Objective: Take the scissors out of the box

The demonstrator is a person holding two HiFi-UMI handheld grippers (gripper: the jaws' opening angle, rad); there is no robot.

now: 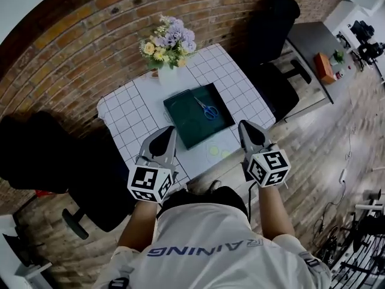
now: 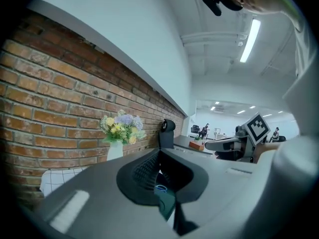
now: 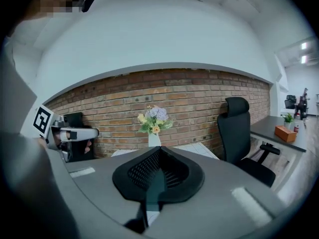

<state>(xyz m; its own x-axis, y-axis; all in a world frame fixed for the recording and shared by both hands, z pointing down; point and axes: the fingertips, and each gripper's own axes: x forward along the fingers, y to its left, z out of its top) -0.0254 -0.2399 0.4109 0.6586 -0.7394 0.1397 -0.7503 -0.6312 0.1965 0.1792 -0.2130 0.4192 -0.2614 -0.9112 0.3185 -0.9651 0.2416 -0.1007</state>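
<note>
In the head view a dark green box (image 1: 186, 122) lies in the middle of a small table with a white squared cloth (image 1: 129, 116). Blue-handled scissors (image 1: 208, 109) rest inside the box near its far right corner. My left gripper (image 1: 170, 131) is shut and hangs over the table's near edge, left of the box. At the box's near right corner my right gripper (image 1: 245, 125) is also shut and empty. Through the left gripper's (image 2: 158, 154) narrow slit I see a blue scissor handle (image 2: 160, 187) and the green box (image 2: 166, 201). The right gripper (image 3: 158, 151) points at the vase.
A white vase of flowers (image 1: 169, 46) stands at the table's far edge by the brick wall (image 1: 90, 35). Black office chairs (image 1: 274, 35) flank the table. A desk with an orange box (image 1: 325, 68) is at the far right. Cables lie on the wooden floor (image 1: 337, 161).
</note>
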